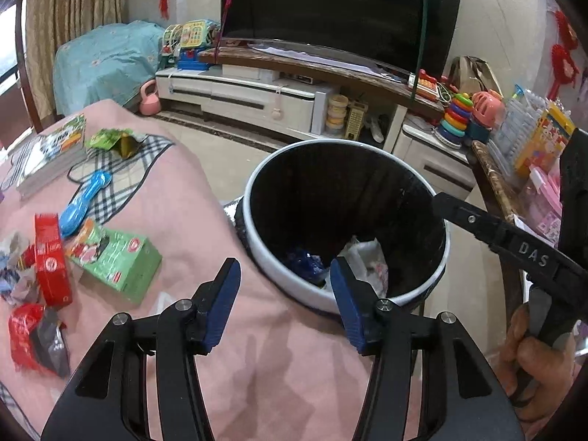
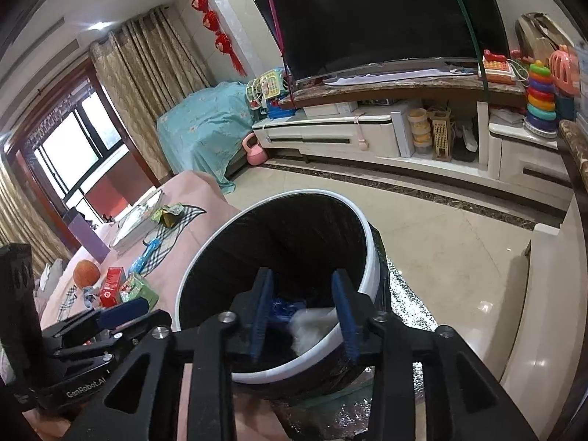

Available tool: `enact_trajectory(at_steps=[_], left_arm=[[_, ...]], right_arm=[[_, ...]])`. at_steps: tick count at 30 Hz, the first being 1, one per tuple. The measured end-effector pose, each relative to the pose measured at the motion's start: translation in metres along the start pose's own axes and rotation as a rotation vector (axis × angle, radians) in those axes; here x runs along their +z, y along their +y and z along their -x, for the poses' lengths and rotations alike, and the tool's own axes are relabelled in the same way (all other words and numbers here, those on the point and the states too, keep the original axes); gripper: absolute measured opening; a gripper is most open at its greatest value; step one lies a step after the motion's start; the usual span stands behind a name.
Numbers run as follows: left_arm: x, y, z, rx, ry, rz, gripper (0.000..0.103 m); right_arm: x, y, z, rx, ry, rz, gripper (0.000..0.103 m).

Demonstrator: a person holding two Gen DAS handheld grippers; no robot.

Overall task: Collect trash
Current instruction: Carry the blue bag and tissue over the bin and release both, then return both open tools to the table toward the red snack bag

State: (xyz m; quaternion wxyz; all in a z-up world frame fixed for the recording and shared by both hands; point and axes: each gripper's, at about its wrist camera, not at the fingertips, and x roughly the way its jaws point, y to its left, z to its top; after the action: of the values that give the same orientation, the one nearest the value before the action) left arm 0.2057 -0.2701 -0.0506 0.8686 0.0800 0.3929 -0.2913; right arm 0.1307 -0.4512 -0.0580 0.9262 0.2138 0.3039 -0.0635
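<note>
A white-rimmed bin (image 1: 257, 257) with a black liner stands beside the pink-covered table (image 1: 228, 330). Blue and white trash (image 1: 364, 257) lies in its bottom. My left gripper (image 1: 284, 279) is open and empty above the table edge next to the bin. My right gripper (image 2: 303, 294) is open and empty over the bin's mouth (image 2: 367, 250); its finger shows in the left wrist view (image 1: 477, 220). On the table lie a green carton (image 1: 121, 257), a red carton (image 1: 51, 257), a red wrapper (image 1: 33, 338), crumpled paper (image 1: 14, 268) and a green-gold packet (image 1: 117, 141).
A blue plastic toy (image 1: 82, 198) lies on a checked cloth (image 1: 121, 180) beside a book (image 1: 47, 154). An orange ball (image 2: 86, 272) sits further along the table. A TV stand (image 1: 257, 99) with toys and a brown side table (image 1: 492, 180) stand behind the bin.
</note>
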Motion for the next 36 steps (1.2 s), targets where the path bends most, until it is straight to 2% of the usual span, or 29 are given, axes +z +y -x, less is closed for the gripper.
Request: enact_trajectory(at_steps=[3, 5, 8, 13, 23, 36], left_arm=[[-0.008, 0.007, 0.006, 0.007, -0.004, 0.025, 0.058], [-0.015, 0.012, 0.012, 0.013, -0.011, 0.039, 0.062], [-0.025, 0.022, 0.023, 0.030, -0.023, 0.062, 0.066], [-0.044, 0.043, 0.042, 0.063, -0.041, 0.101, 0.067], [-0.080, 0.091, 0.073, 0.102, -0.055, 0.213, 0.067], [-0.116, 0.140, 0.103, 0.153, -0.074, 0.333, 0.067]], right_arm=[[-0.002, 0.001, 0.003, 0.010, -0.004, -0.009, 0.051], [-0.004, 0.004, 0.006, 0.022, -0.007, -0.016, 0.067], [-0.009, 0.010, 0.010, 0.041, -0.012, -0.021, 0.079], [-0.019, 0.026, 0.013, 0.077, -0.008, -0.013, 0.087], [-0.044, 0.072, 0.015, 0.144, 0.022, 0.040, 0.090], [-0.066, 0.127, 0.003, 0.212, 0.080, 0.170, 0.090]])
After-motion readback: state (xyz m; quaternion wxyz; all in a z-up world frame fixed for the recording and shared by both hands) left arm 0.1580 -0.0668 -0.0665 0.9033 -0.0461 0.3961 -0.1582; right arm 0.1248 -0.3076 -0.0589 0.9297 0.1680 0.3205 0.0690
